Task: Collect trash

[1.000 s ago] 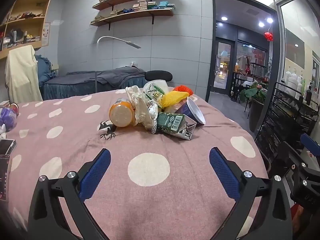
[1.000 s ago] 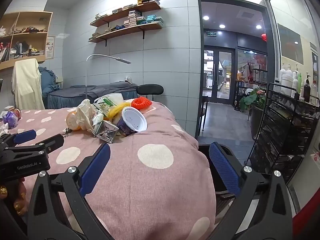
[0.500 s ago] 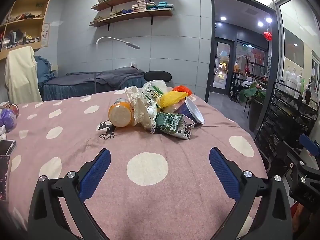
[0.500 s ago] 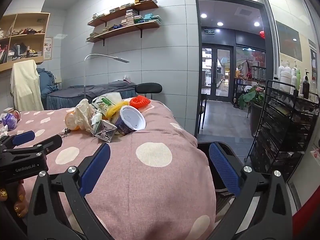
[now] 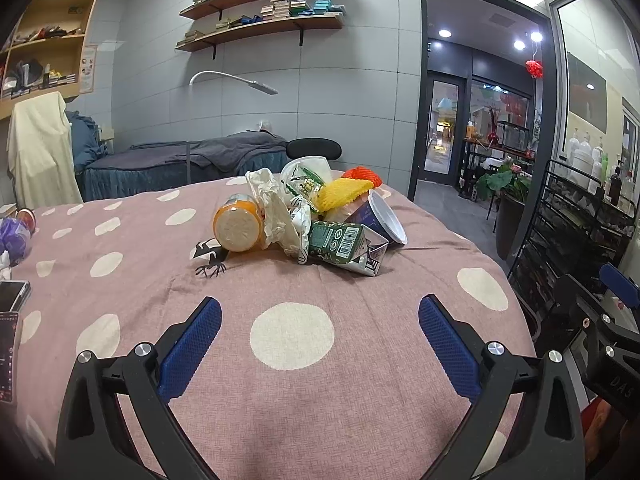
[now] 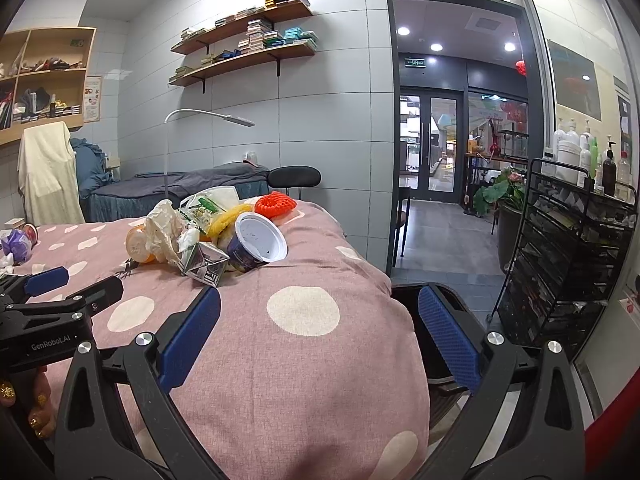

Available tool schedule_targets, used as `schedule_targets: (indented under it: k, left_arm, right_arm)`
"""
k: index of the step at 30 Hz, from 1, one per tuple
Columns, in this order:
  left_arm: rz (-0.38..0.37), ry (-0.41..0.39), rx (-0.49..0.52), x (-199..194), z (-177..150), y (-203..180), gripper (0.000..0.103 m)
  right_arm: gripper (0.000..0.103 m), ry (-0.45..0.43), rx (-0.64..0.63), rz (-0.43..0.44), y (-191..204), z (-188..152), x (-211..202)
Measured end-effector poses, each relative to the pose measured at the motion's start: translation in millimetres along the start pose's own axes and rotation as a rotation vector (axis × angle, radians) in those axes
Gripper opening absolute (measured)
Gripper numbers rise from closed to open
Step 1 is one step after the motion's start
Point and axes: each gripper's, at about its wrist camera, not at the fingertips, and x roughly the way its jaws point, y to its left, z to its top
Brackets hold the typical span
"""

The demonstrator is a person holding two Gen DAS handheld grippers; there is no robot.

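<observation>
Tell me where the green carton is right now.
In the left wrist view the green carton lies on its side at the front of the trash pile on the table, between the orange jar on its left and the blue cup on its right.

Half-seen things at the edges
The phone is cut by the left edge — a black bin sits mostly hidden behind the desk.

A desk draped in pink, white-dotted cloth carries a heap of trash: an orange jar on its side, crumpled paper, a green carton, a tipped cup, and a phone at its left edge.
</observation>
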Motion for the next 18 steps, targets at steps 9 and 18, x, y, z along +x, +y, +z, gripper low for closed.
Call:
schedule_targets:
  k: [9,18]
  left_arm:
    - [-0.002,0.007,-0.002,1.7,-0.4,0.4,0.097]
    - [-0.002,0.006,-0.001,1.8,-0.4,0.4,0.097]
  right_arm:
    - [0.098,0.006,0.001,-0.002,-0.4,0.5,2.9]
    - [0.098,0.006,0.002,-0.001,-1.1,0.5,2.7]
